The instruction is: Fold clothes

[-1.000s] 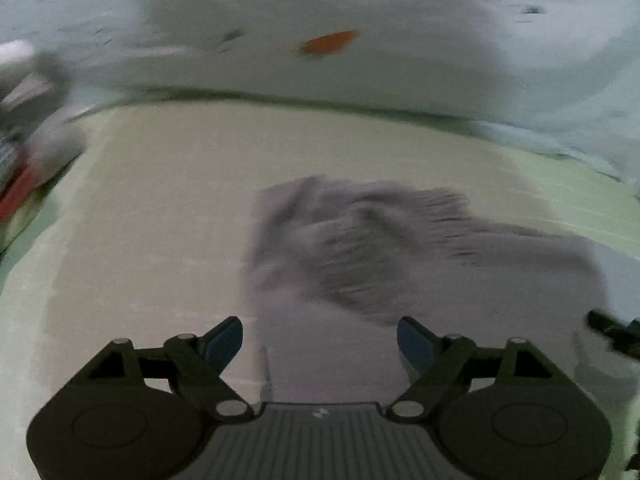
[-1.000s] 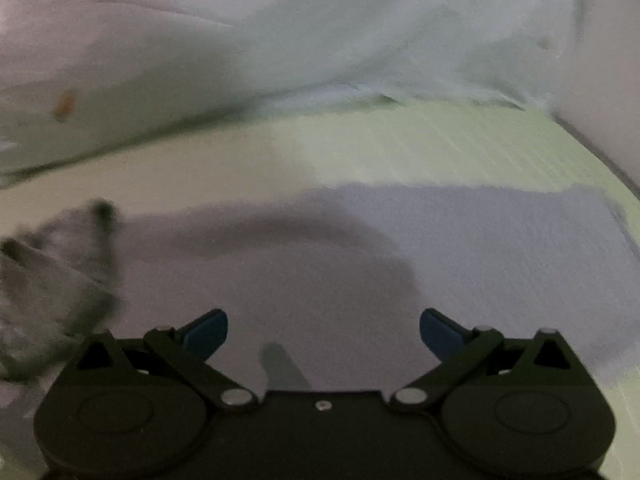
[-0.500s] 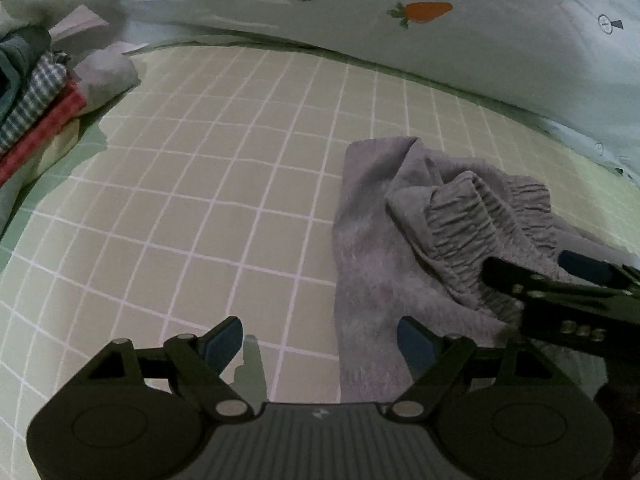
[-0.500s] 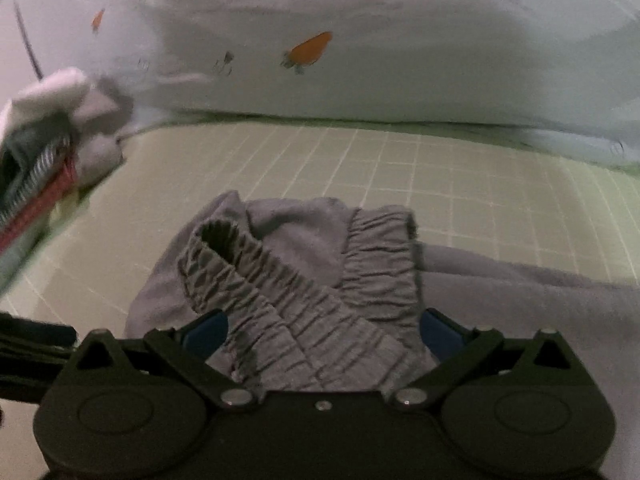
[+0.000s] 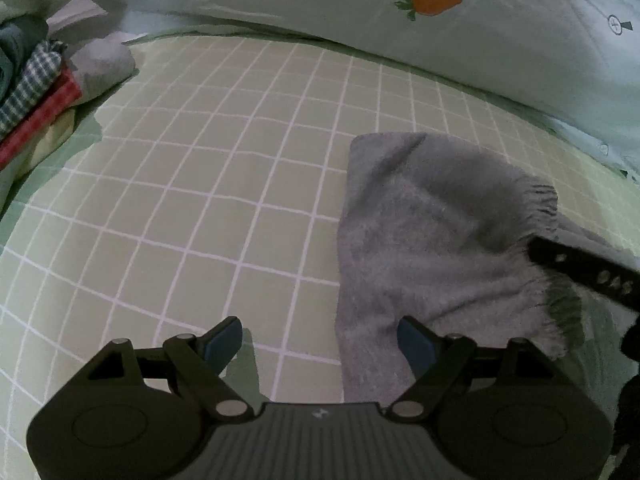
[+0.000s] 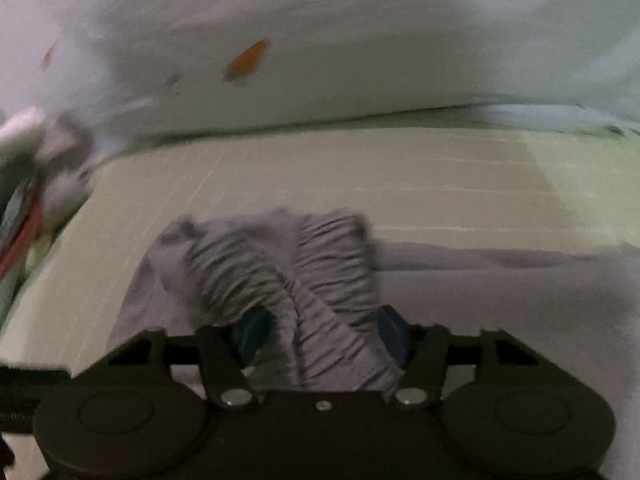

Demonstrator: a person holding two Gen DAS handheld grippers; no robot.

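1. Right gripper (image 6: 320,332) closing around the ribbed waistband (image 6: 320,280) of the grey trousers (image 5: 432,240), cloth bunched between the jaws; pads seemingly not yet pressing, likely seeking a firm edge to lift.
2. Left gripper (image 5: 320,344) spread wide and empty, hovering at the trousers' left edge, probably ready to pin or pinch.
3. Trousers lying crumpled on the checked sheet (image 5: 200,200), right of centre (soft, fleecy, gathered elastic).
4. Folded stack (image 5: 36,92) far left; carrot-print quilt (image 5: 440,32) beyond.

Motion blur smears the right wrist view: the grey garment (image 6: 280,280) bunched between the fingers (image 6: 252,334) is soft-edged, and the picture's right edge cuts it off.
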